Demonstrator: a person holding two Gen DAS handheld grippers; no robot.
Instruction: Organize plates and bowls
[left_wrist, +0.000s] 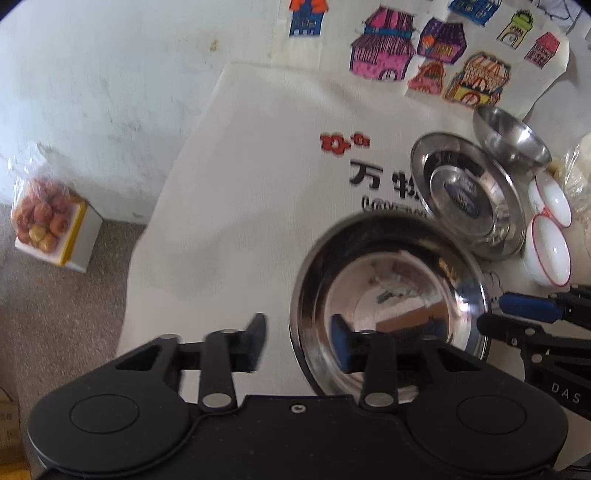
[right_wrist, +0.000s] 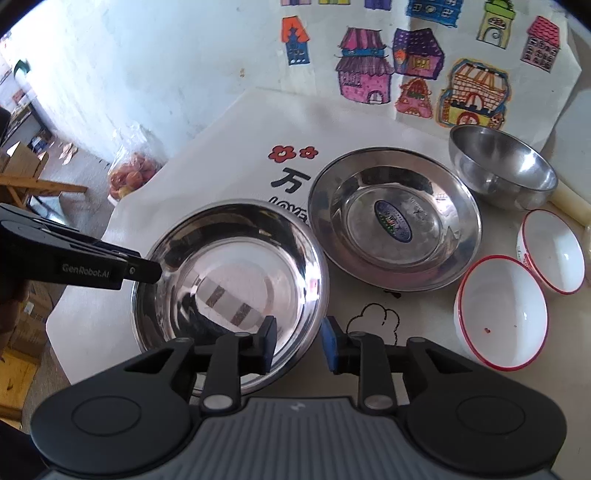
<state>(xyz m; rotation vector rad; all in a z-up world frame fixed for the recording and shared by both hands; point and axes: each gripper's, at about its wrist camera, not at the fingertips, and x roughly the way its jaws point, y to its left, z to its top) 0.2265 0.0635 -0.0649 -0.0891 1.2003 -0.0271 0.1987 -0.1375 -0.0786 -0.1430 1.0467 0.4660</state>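
Note:
A shiny steel plate (left_wrist: 388, 288) (right_wrist: 229, 266) lies nearest on the white cloth. My left gripper (left_wrist: 298, 341) (right_wrist: 149, 264) is open and straddles its left rim, one finger outside and one inside, neither pad pressing. My right gripper (right_wrist: 299, 343) (left_wrist: 491, 312) is open around the plate's right rim in the same way. Behind it a second steel plate (left_wrist: 472, 206) (right_wrist: 391, 221) carries an oval sticker. A steel bowl (left_wrist: 513, 140) (right_wrist: 506, 170) stands further back. Two white red-rimmed bowls (left_wrist: 550, 258) (right_wrist: 502, 310) sit side by side at the right.
The cloth-covered table (left_wrist: 258, 184) ends at the left over a grey floor. A bag of fruit (left_wrist: 40, 218) (right_wrist: 129, 177) rests on a box by the wall. A sheet of coloured house drawings (left_wrist: 406, 55) (right_wrist: 406, 74) lies at the back.

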